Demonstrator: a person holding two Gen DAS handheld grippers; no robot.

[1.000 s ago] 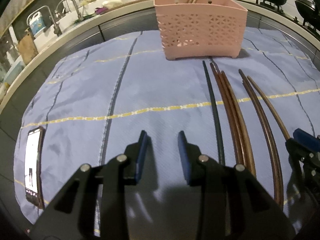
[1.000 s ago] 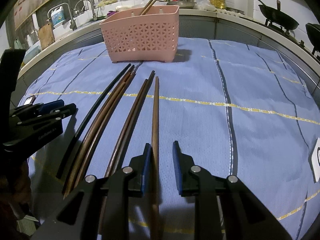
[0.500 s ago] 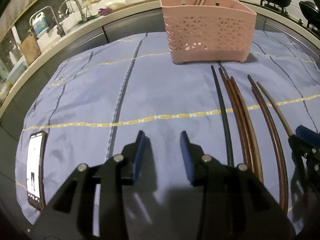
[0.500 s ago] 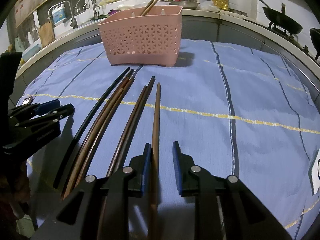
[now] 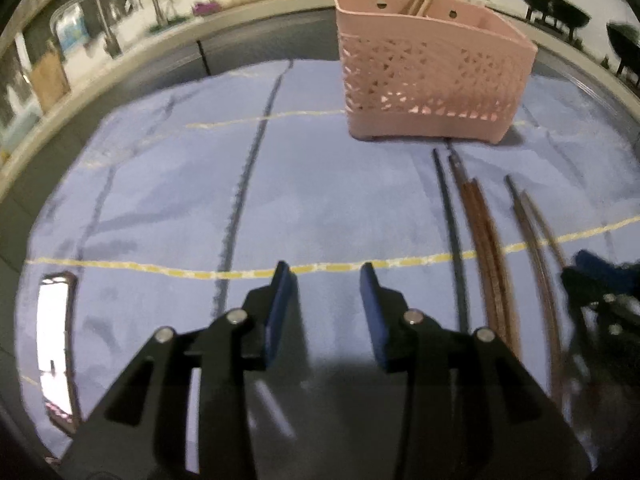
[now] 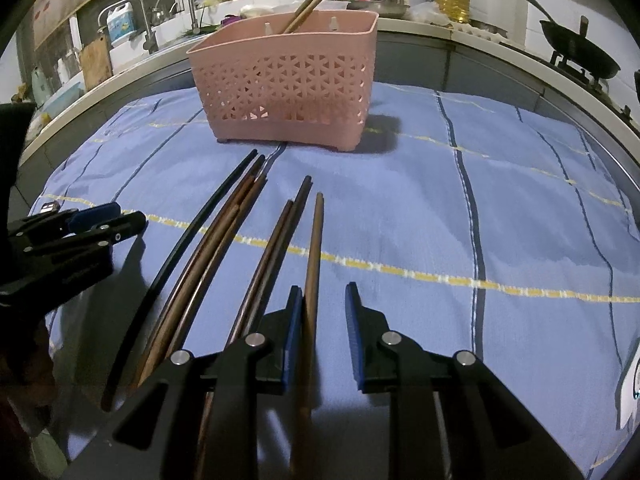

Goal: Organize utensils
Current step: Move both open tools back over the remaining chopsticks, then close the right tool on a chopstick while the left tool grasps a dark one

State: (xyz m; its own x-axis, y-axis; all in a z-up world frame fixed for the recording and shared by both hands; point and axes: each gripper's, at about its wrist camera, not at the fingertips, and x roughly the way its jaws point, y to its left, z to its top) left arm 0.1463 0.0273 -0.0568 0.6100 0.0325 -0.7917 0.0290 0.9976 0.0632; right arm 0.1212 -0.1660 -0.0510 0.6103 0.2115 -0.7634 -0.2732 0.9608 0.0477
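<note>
ahead, open cloth [image 5: 340, 200] before basket [image 5: 432, 76]

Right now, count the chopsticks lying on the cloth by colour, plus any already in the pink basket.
Black chopstick on the cloth: 1
Brown chopsticks on the cloth: 6, reading the tight bundle as three
Light wooden chopsticks in the pink basket: 2
Total: 9

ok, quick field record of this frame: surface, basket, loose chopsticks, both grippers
surface: blue striped cloth
basket: pink basket upright at far side of the cloth, chopsticks in it
loose chopsticks: row on the cloth, one black chopstick leftmost, the rest brown
left gripper: open, nothing between jaws, beside the row
right gripper: open, straddling the rightmost brown chopstick
</note>
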